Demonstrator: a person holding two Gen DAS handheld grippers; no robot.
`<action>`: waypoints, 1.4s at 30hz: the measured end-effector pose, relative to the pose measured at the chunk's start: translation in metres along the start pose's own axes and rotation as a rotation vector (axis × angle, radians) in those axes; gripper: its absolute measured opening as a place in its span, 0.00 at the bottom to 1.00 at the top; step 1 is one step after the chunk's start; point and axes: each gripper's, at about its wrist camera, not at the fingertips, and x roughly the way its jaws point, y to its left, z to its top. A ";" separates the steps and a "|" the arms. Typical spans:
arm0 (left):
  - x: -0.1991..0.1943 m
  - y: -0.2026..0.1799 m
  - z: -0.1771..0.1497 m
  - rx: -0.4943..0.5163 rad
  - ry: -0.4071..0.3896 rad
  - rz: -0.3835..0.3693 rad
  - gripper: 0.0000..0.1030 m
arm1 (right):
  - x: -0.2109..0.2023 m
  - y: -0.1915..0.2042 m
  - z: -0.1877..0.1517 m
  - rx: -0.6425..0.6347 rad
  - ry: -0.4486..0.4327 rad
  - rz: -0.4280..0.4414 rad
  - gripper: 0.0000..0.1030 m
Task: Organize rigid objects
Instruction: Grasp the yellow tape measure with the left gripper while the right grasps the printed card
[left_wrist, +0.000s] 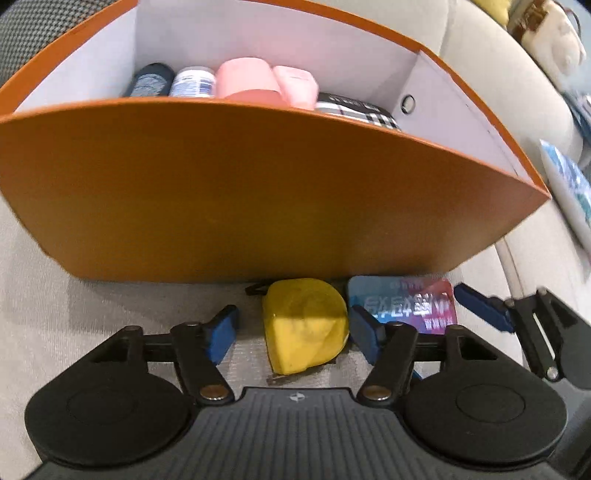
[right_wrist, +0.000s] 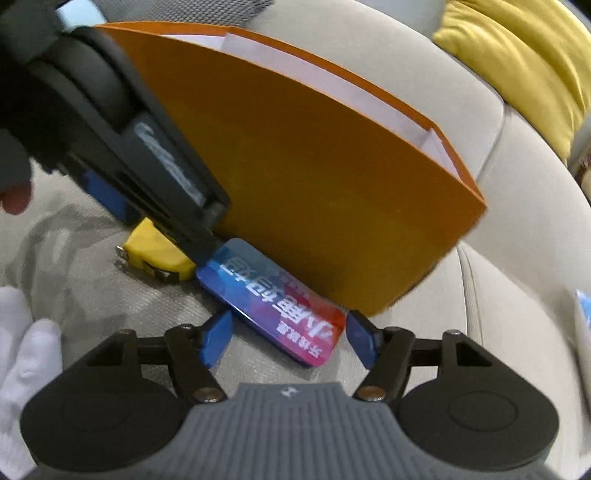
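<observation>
A yellow tape measure (left_wrist: 304, 325) lies on the beige sofa seat against the front of an orange box (left_wrist: 236, 192). My left gripper (left_wrist: 293, 334) is open with its blue fingers on either side of the tape measure, apart from it. A blue and red flat tin (right_wrist: 275, 302) lies to the right of it, also against the box (right_wrist: 317, 184). My right gripper (right_wrist: 290, 339) is open and straddles the near end of the tin. The tin (left_wrist: 406, 304) and the tape measure (right_wrist: 155, 251) show in both views.
The box holds a dark bottle (left_wrist: 151, 79), a white bottle (left_wrist: 194, 83), pink containers (left_wrist: 258, 81) and a plaid item (left_wrist: 354, 109). A yellow cushion (right_wrist: 517, 62) lies at the sofa's back right. A white gloved hand (right_wrist: 22, 354) is at the left. A blue-printed packet (left_wrist: 569, 184) lies right.
</observation>
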 end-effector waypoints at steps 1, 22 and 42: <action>0.001 -0.002 0.001 -0.001 0.006 -0.011 0.55 | 0.001 -0.001 0.001 -0.008 0.004 0.010 0.66; -0.031 0.015 -0.010 -0.109 0.057 -0.067 0.25 | -0.001 0.005 0.016 -0.201 0.030 0.120 0.37; -0.024 0.009 -0.010 -0.117 0.071 -0.053 0.23 | 0.006 -0.034 0.025 -0.282 0.089 0.202 0.53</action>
